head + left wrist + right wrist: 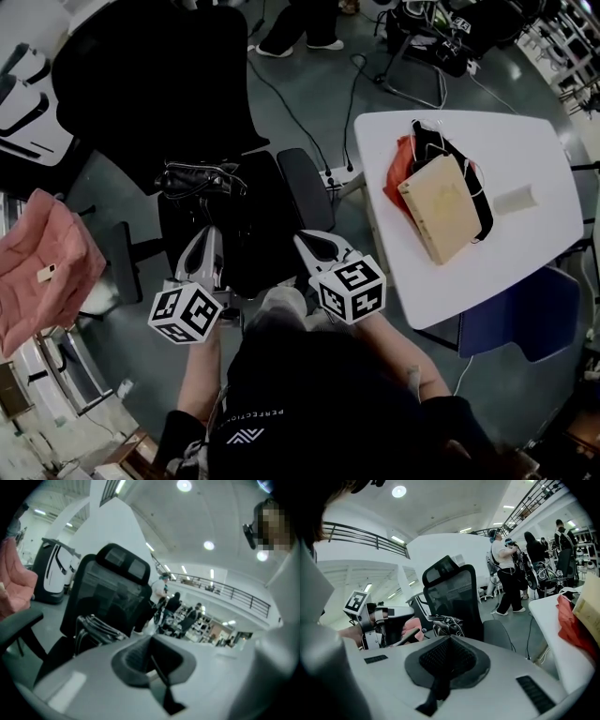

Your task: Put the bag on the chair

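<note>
A black bag (pixel 199 178) with shiny handles rests on the seat of the black office chair (pixel 150 84), against its backrest. In the left gripper view the bag (pixel 96 626) and the chair (pixel 110 590) stand beyond the jaws. The right gripper view shows the same bag (pixel 445 623) on the chair (pixel 452 597). My left gripper (pixel 206 239) is held over the seat's front, short of the bag, shut with nothing between its jaws (pixel 151 641). My right gripper (pixel 314 244) is beside it, also shut and empty (pixel 449 639). Neither touches the bag.
A white table (pixel 525 159) at the right carries a red bag (pixel 401 169) and a cardboard box (pixel 441 208). A pink bag (pixel 42 262) sits at the left. A blue chair (pixel 525 314) stands under the table's near edge. Cables cross the floor and people stand beyond.
</note>
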Demonstrator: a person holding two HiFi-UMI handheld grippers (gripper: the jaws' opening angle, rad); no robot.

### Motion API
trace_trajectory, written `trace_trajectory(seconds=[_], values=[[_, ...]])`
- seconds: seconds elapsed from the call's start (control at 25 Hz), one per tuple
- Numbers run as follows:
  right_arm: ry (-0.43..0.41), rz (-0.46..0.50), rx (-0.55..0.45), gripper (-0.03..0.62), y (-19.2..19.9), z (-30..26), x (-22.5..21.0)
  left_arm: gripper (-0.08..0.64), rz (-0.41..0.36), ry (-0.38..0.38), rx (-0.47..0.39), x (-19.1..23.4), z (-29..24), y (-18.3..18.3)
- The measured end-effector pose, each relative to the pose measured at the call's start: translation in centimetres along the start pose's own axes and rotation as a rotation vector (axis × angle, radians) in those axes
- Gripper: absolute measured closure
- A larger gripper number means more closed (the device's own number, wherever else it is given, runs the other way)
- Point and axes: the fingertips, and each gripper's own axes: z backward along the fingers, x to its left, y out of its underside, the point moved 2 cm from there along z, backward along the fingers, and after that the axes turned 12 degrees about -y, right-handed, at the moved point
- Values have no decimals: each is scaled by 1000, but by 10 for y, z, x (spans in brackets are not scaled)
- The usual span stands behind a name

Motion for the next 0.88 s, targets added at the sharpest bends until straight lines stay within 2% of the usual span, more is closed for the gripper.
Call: trace_trajectory(seconds=[0.28,0.88], values=[[-3,7,-20,601,-4,9,2,552,2,-30,12,0,8,6],[-23,6,-37,601,-6,14,10,552,6,-42,40,-3,16,15]])
